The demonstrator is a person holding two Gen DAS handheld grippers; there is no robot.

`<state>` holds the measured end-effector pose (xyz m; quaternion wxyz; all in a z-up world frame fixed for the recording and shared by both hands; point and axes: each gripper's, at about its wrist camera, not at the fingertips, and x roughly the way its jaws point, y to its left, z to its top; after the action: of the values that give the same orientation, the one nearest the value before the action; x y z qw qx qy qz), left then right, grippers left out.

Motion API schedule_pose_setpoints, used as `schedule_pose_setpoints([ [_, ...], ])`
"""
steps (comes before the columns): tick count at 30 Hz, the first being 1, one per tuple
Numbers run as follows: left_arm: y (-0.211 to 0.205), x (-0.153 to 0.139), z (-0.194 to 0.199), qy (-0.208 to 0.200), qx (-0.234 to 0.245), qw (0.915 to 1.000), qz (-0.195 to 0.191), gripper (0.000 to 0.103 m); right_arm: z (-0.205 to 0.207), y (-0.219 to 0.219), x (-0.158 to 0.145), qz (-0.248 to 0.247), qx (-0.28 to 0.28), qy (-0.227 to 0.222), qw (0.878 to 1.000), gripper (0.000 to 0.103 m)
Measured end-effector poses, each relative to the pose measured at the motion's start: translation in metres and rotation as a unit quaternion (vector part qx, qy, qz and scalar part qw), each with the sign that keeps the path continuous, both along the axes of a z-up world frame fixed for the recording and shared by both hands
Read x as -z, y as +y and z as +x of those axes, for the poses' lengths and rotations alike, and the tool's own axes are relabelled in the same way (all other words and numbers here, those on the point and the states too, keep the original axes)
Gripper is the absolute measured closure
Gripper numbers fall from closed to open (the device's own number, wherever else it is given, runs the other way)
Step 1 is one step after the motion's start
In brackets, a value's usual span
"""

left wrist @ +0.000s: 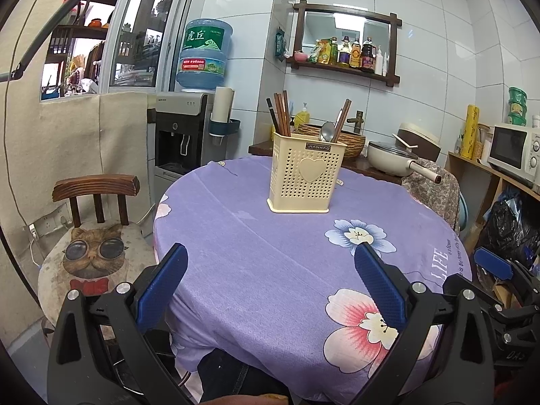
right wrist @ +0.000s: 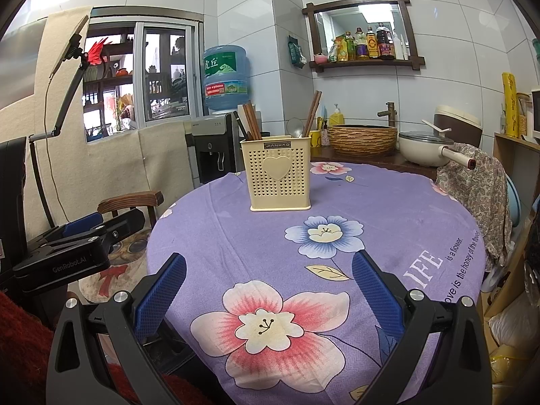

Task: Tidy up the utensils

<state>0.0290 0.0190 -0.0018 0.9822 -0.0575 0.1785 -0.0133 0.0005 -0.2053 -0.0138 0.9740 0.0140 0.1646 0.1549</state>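
A cream perforated utensil holder (left wrist: 305, 175) with a heart on its front stands upright on the round table with a purple flowered cloth (left wrist: 256, 256). It holds brown chopsticks (left wrist: 281, 113) and a metal spoon (left wrist: 326, 131). It also shows in the right wrist view (right wrist: 278, 173), with chopsticks (right wrist: 251, 119) and the spoon (right wrist: 295, 126) inside. My left gripper (left wrist: 271, 253) is open and empty over the table's near left edge. My right gripper (right wrist: 268, 263) is open and empty over the near part of the table. Both are well short of the holder.
A wooden chair with a cat cushion (left wrist: 96, 253) stands left of the table. A cloth-covered chair (right wrist: 479, 189) stands at the right. Behind the table are a water dispenser (left wrist: 184, 135), a woven basket (right wrist: 362, 138), a pan (right wrist: 427, 148) and a microwave (left wrist: 514, 150).
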Motion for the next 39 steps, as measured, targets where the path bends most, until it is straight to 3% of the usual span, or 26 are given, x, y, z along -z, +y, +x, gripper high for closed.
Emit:
schedule_pose_setpoints([
  [39,-0.0007,0.0009,0.0014,0.002,0.001,1.0000,-0.001,0.006,0.0033,0.0001,-0.0029,0.000,0.000,0.002,1.000,0.006],
])
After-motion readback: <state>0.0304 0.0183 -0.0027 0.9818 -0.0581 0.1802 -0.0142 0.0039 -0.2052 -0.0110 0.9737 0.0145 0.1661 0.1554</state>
